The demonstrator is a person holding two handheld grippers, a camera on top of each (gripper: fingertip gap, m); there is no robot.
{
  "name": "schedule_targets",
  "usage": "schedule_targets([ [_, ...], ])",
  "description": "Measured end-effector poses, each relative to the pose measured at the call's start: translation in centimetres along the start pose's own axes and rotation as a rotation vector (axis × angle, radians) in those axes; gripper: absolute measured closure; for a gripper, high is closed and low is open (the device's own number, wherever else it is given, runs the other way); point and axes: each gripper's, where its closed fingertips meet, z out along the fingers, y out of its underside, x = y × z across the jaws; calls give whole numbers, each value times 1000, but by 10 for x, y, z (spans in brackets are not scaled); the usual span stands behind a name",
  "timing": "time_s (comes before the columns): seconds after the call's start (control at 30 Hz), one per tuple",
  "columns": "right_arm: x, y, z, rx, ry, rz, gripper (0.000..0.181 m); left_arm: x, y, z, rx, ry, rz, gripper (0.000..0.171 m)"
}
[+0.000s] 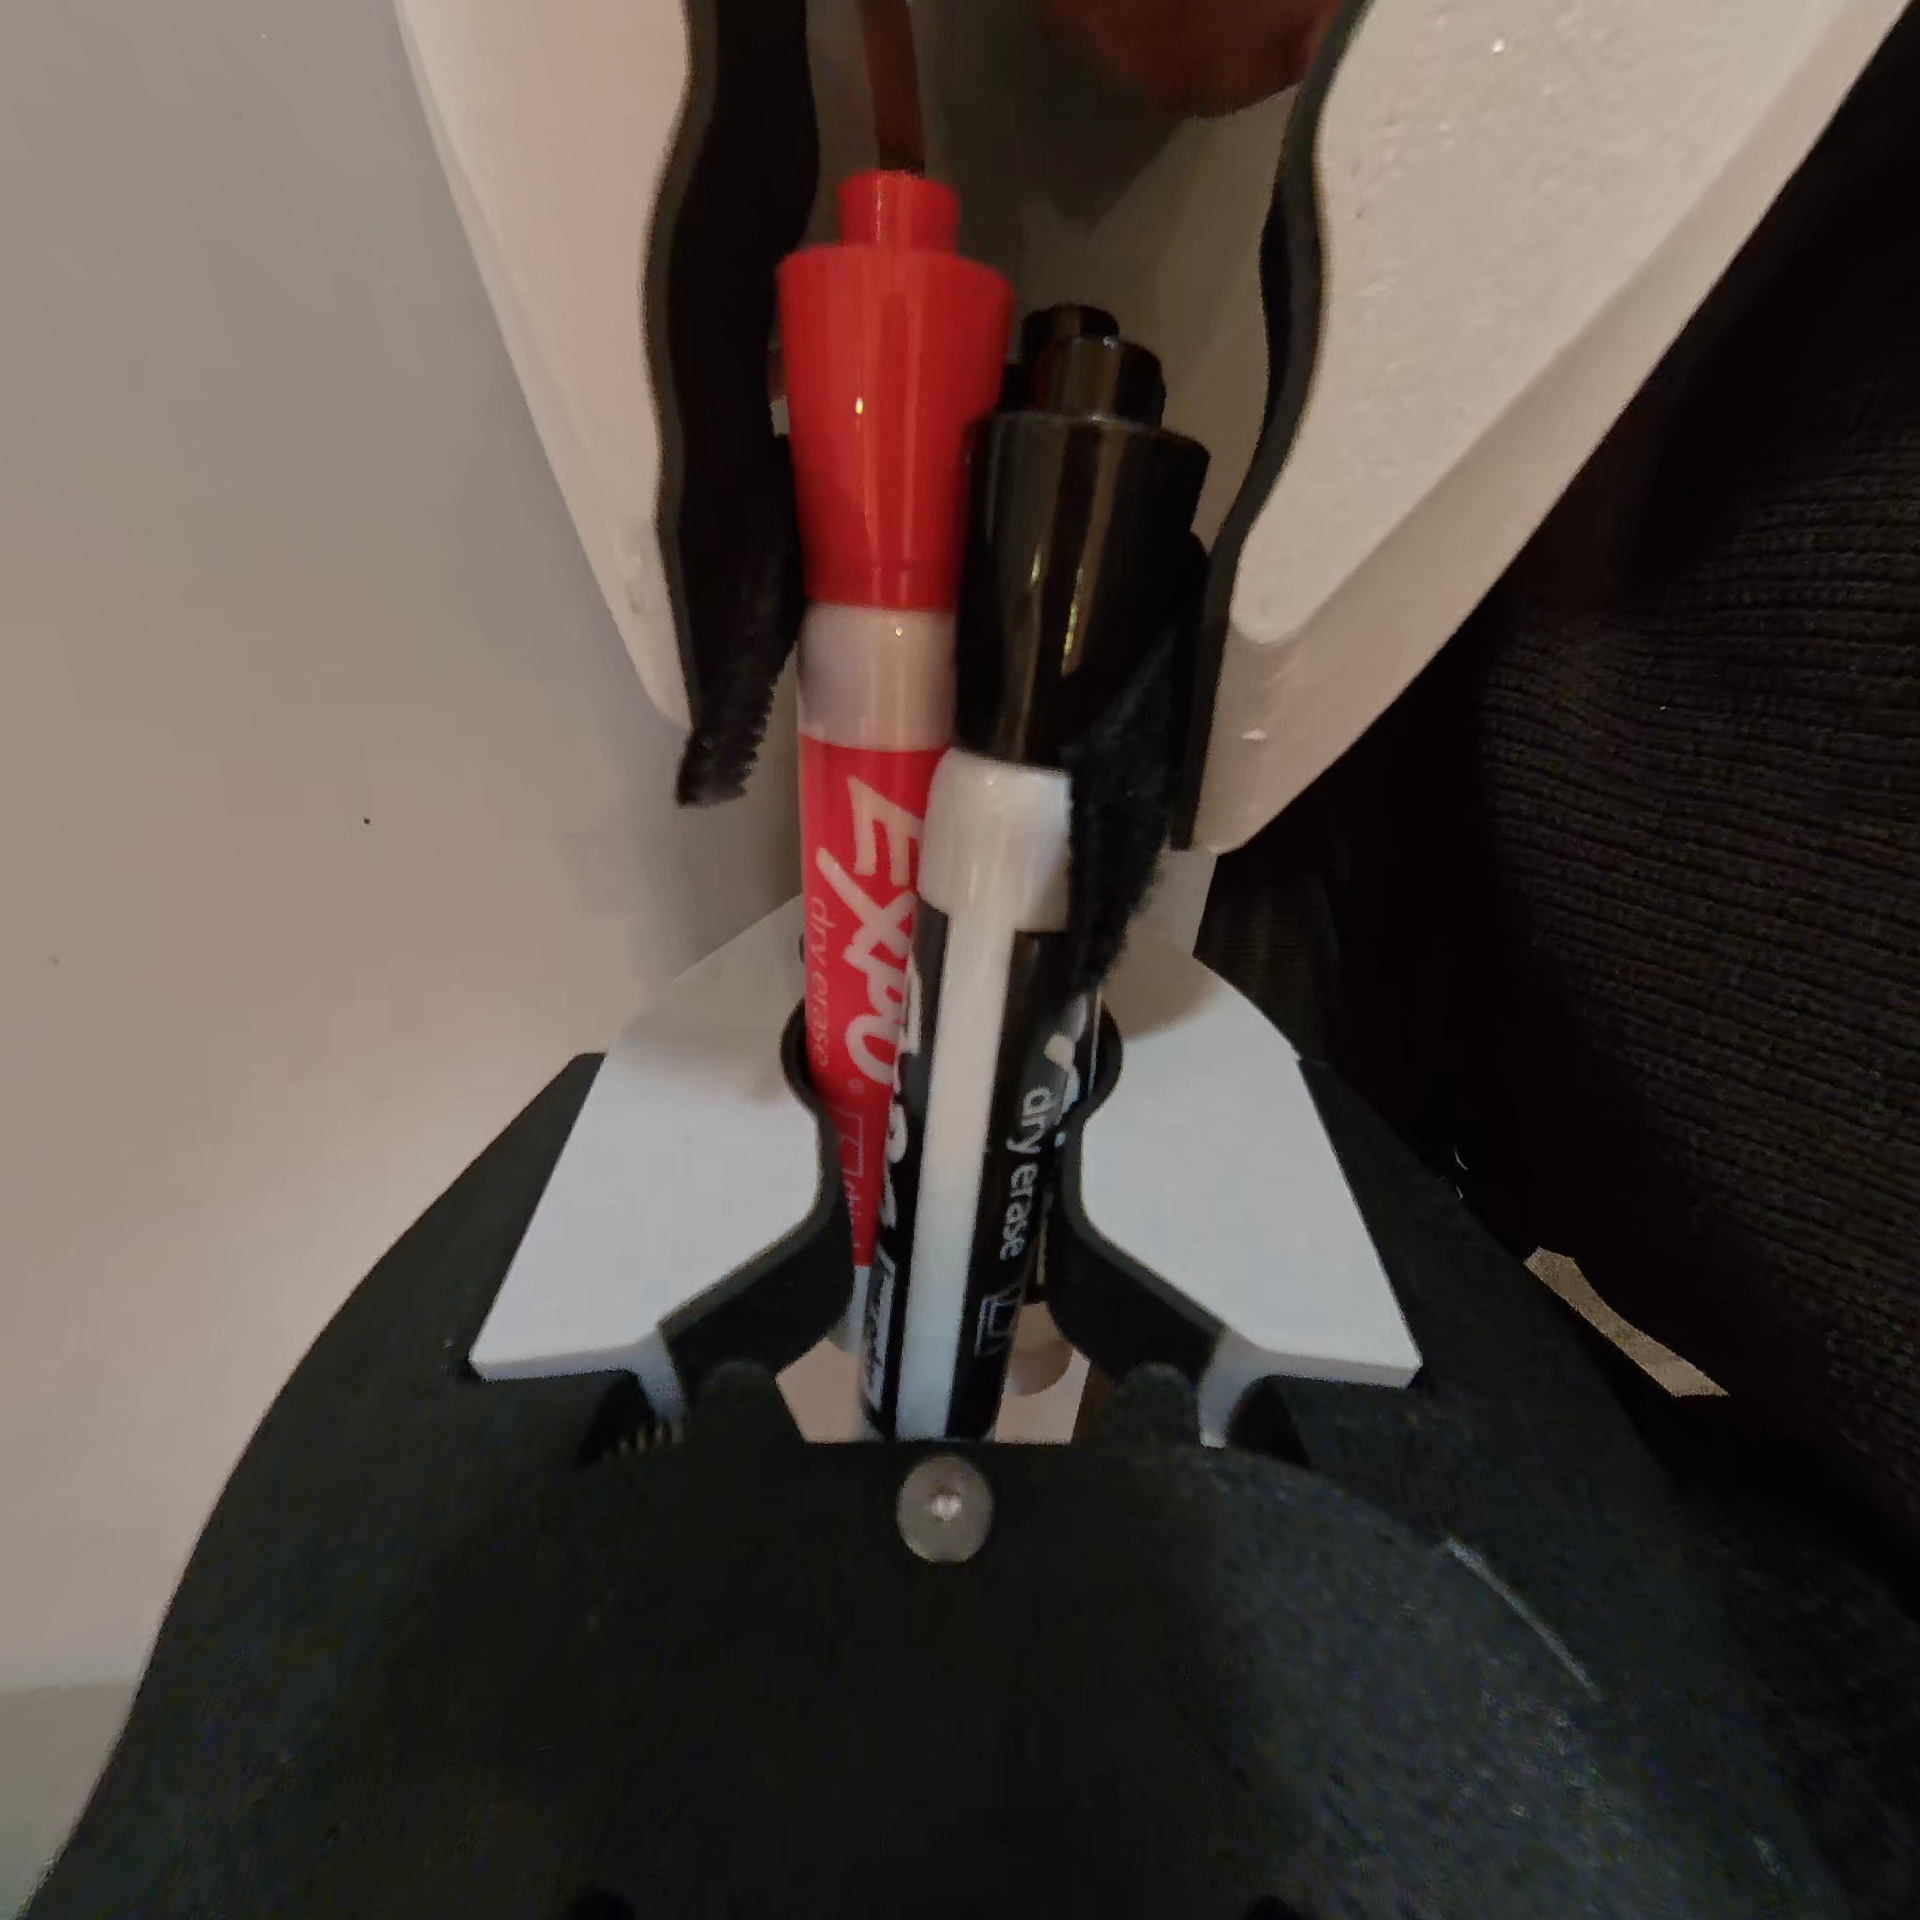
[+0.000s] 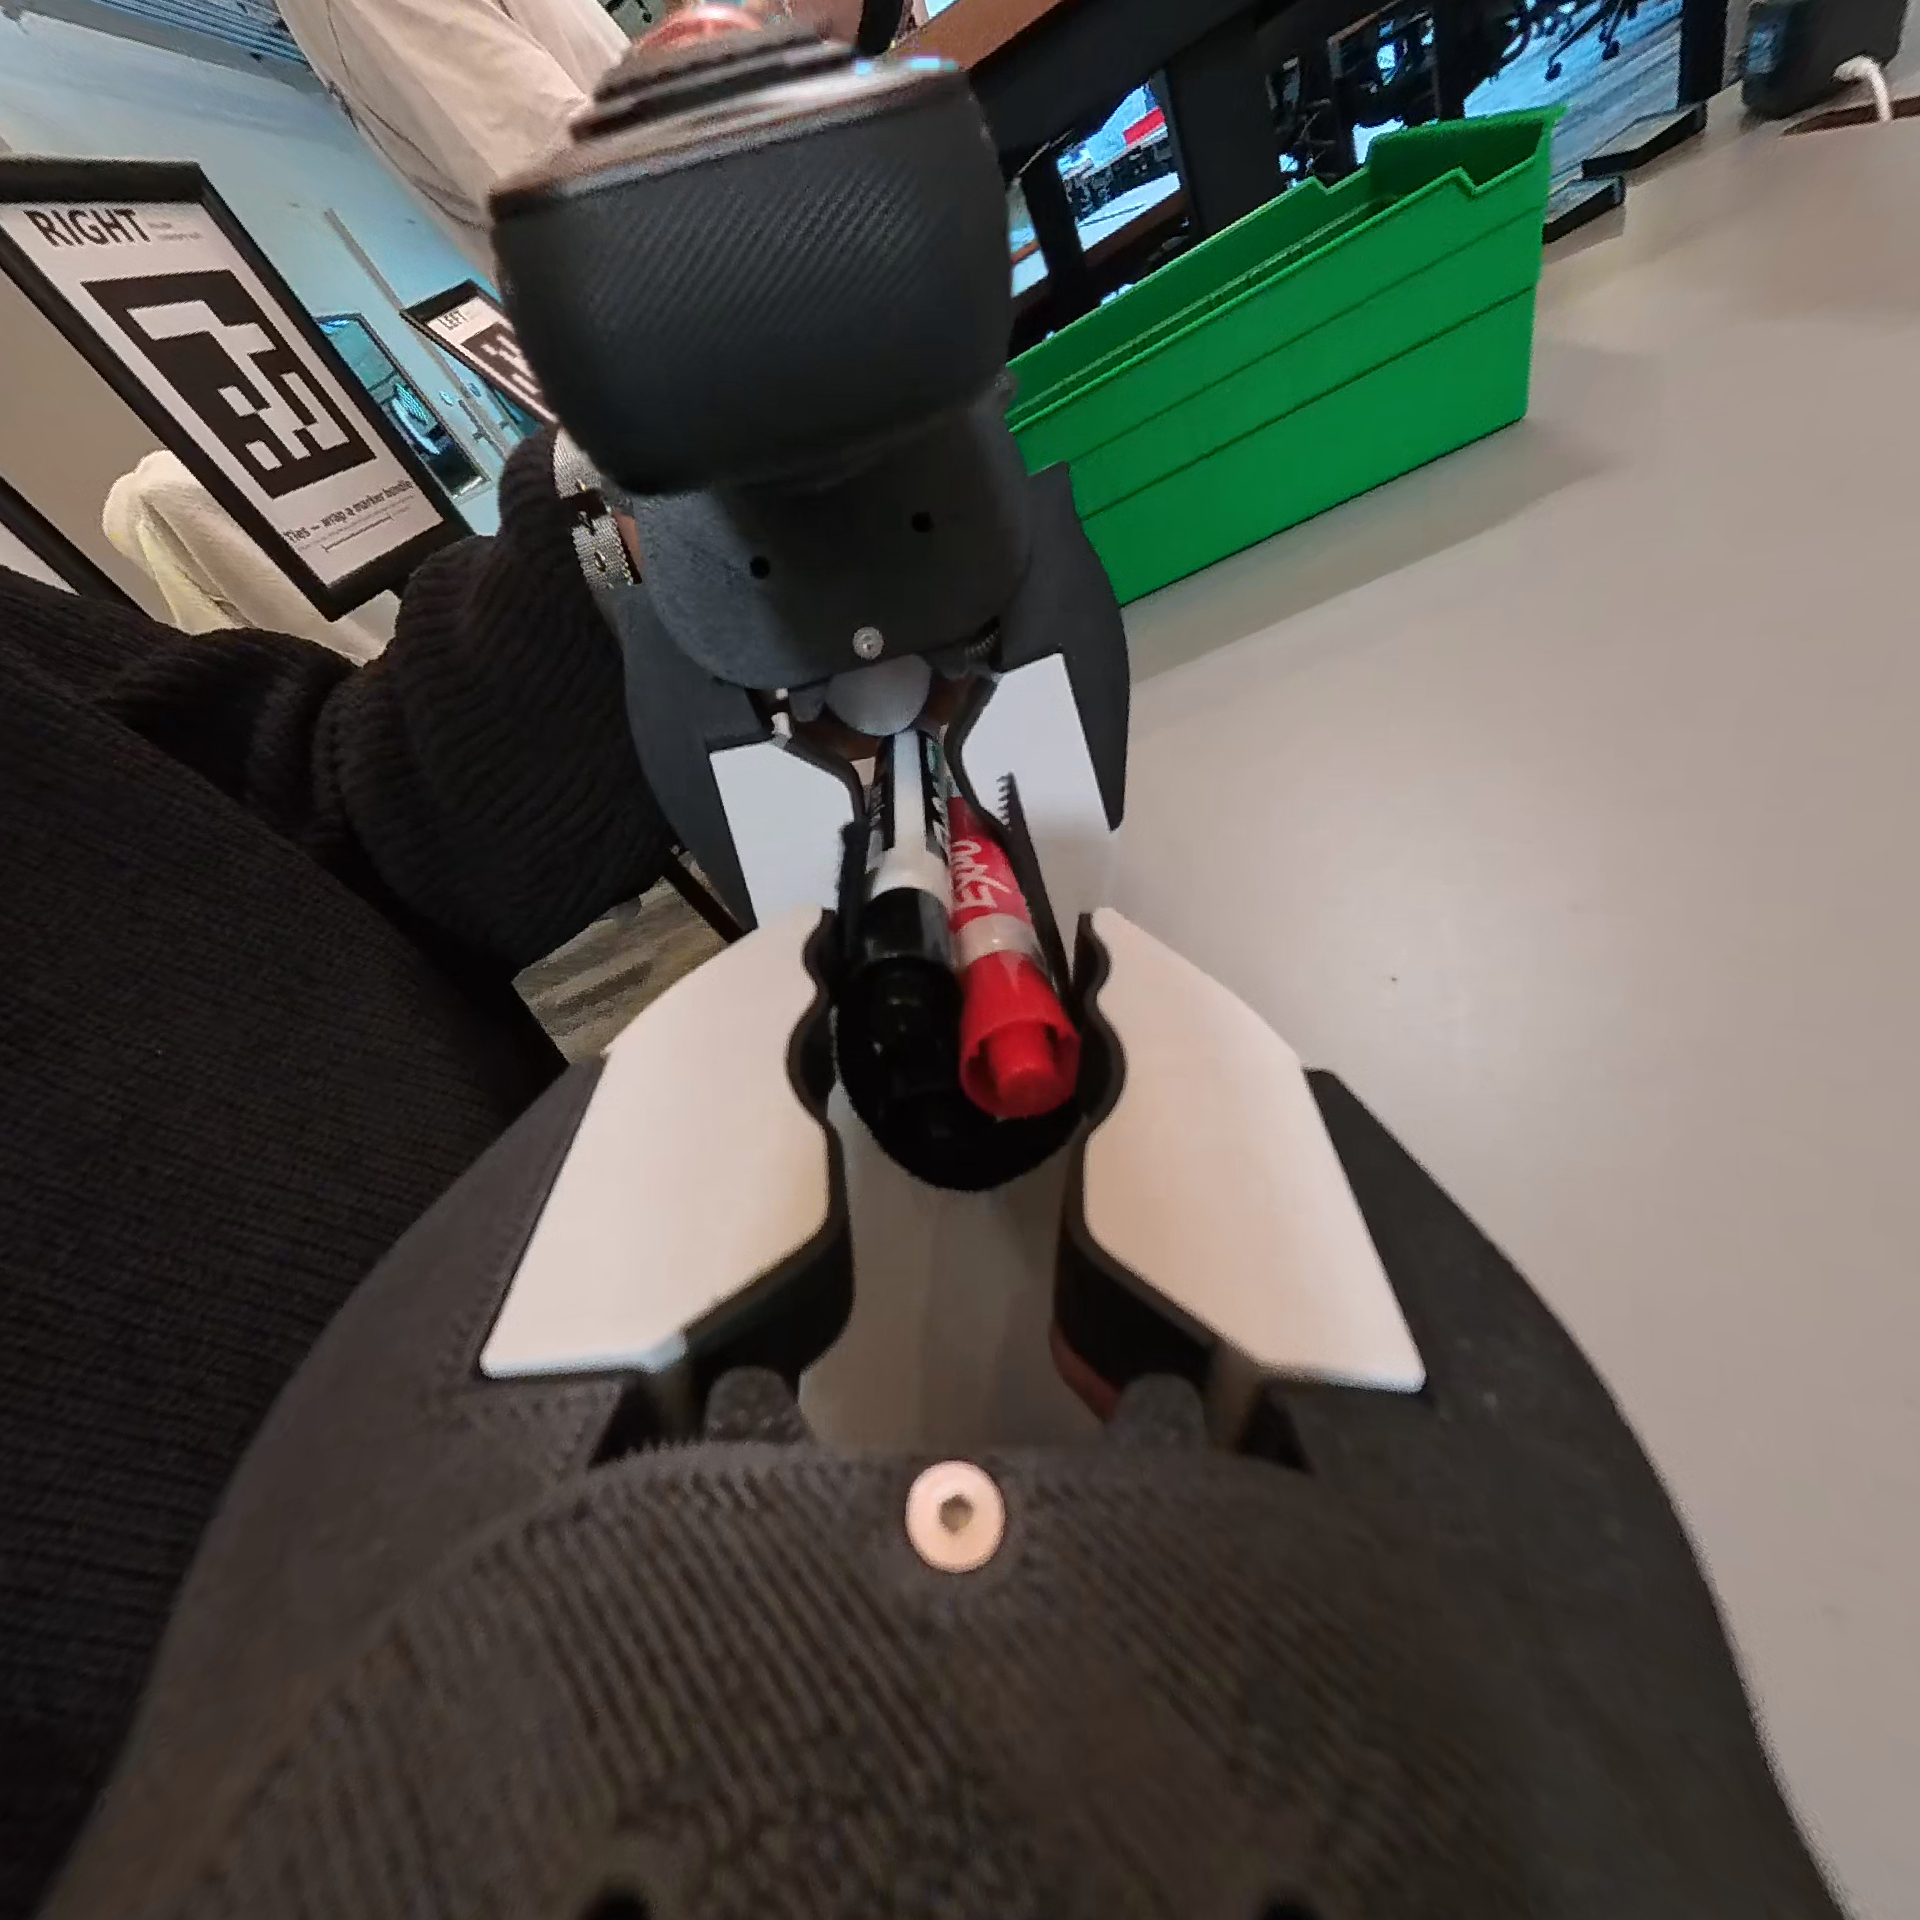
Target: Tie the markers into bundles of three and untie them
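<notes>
Between our left gripper (image 1: 961,1049) fingers sit the markers (image 1: 935,831) – clamped at the barrels, long axis running straight into our right gripper (image 2: 951,1039), closed around their caps (black strap (image 1: 1117,883) loose).

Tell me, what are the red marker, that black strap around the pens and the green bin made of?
Red marker: glossy hard plastic, judging by its sharp highlights. Black strap: fuzzy fabric, possibly hook-and-loop; its edges look fibrous. Green bin: rigid moulded plastic with a matte finish.
</notes>
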Motion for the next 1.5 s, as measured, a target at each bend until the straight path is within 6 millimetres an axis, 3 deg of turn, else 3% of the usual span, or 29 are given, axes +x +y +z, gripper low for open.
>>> schedule_targets([
  [0.43, 5, 4, 0, -27, -7, 128, 139, -4, 3, 6, -42, -30, -2, 129],
  [0.83, 4, 1, -1, -56, 6, 120, 157, -4, 3, 11, -54, -28, 11, 129],
  [1.0, 5, -2, -3, -57, 23, 121, 173, -1, 0, 12, -44, -20, 24, 129],
  [1.2, 4, 0, -4, -117, 77, -3, 176, 2, -2, 12, -29, 3, 24, 129],
  [1.5, -2, -5, -6, -217, 266, -402, 177, 16, -10, 14, 88, 176, 21, 129],
])
